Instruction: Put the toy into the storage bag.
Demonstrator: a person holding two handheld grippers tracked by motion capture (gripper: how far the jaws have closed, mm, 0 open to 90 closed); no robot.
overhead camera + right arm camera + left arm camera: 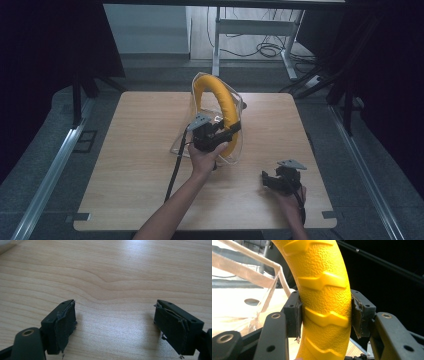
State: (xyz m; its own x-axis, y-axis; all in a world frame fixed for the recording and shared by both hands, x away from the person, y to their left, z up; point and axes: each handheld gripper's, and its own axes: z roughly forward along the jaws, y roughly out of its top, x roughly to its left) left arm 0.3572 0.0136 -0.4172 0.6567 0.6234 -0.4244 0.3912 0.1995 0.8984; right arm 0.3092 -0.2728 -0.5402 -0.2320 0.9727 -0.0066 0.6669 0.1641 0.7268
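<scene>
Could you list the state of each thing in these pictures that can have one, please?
Yellow ring: upright, clamped between the left gripper's pads.
Clear bag: open, lying around the ring's lower part.
Left gripper: shut on the yellow ring.
Right gripper: open, nothing between its jaws, low over the table.

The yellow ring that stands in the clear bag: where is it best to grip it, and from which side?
Grip the yellow ring across its thick tube on the lower near arc, coming from the person's side. The tube is narrow enough for the jaws there, its ridged surface resists slipping, and the left tongs already clamp it so.
</scene>
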